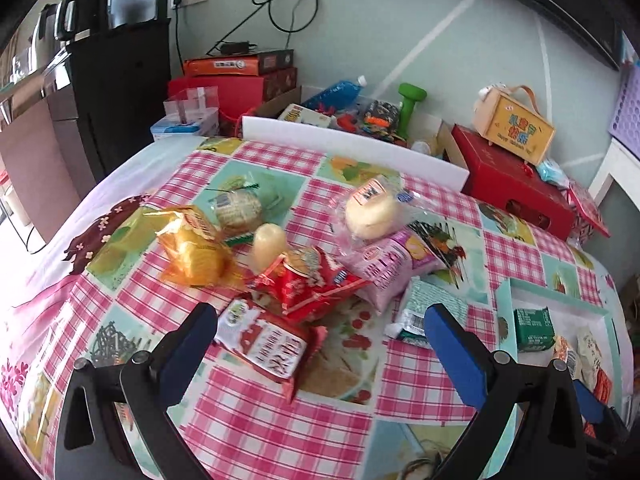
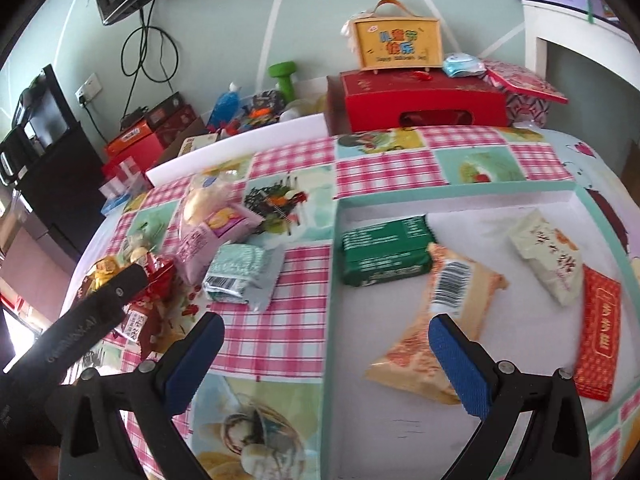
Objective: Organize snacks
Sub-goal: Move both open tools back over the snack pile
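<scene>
A: What covers the bench [image 1: 420, 384]?
B: A pink checked cloth. On its right lies a shallow teal-rimmed tray [image 2: 452, 196] holding a green packet [image 2: 384, 256], an orange packet [image 2: 432, 328], a cream packet [image 2: 552, 260] and a red packet [image 2: 600, 340].
A: The loose snacks?
B: Heaped left of the tray: a pink bag [image 1: 388, 264], an orange bag [image 1: 192, 248], two red packets [image 1: 312, 284], a mint-green packet [image 2: 240, 276] just beside the tray.
A: The grippers?
B: The left gripper [image 1: 320, 332] hangs spread wide above a red packet, empty. The right gripper [image 2: 326, 344] is spread too, over the tray's left rim, one finger [image 2: 460, 364] in front of the orange packet
</scene>
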Tool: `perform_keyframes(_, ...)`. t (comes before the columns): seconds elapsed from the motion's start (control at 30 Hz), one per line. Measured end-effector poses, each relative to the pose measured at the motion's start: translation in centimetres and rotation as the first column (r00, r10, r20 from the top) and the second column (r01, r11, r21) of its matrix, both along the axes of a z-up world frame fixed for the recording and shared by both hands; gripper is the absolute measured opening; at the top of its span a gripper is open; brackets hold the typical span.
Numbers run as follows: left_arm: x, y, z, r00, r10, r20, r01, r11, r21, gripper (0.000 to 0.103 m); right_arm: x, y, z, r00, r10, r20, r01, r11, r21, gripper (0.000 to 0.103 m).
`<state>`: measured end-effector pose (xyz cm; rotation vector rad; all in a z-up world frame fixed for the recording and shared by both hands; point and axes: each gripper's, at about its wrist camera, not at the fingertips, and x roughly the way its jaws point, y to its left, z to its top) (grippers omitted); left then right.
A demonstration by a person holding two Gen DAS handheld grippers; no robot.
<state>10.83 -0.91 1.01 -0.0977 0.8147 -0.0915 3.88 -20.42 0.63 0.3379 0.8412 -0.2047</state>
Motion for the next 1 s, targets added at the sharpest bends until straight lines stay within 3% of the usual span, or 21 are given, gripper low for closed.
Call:
perform_keyframes(0.13,0.1,0.8,0.5,1.000,-0.006,0.012,0.006,1.000,0.007,0.103,0.7,1.1,0.1,0.999,0.031,0.029,-0.032,0.999,0.029,0.103)
perform_keyframes(0.23,0.6,1.2,0.3,1.000,-0.003,-0.027,0.004,0.999,0.038,0.103,1.4,2.1,-0.3,0.999,0.053,0.013,-0.053,0.998,0.026,0.103)
perform_keyframes(0.4,1.2,3.1,0.1,0.997,0.004,-0.074,-0.005,1.000,-0.010,0.103,2.3,3.3,-0.7,0.996,0.087,-0.002,-0.087,0.996,0.004,0.103)
perform_keyframes(0.63,2.5,4.7,-0.5,0.994,0.019,-0.108,-0.018,1.000,0.012,0.103,3.3,4.0,-0.7,0.995,0.095,0.000,-0.095,0.995,-0.029,0.102)
perform_keyframes(0.83,4.0,3.7,-1.7,0.989,-0.029,-0.143,0.032,0.999,0.017,0.103,5.2,5.1,-1.1,0.993,0.121,-0.009,-0.121,0.991,-0.057,0.093)
perform_keyframes(1.0,5.1,3.1,-2.8,0.983,-0.040,-0.180,0.041,0.999,0.000,0.103,6.8,5.8,-2.2,0.989,0.139,-0.043,-0.141,0.988,-0.065,0.091)
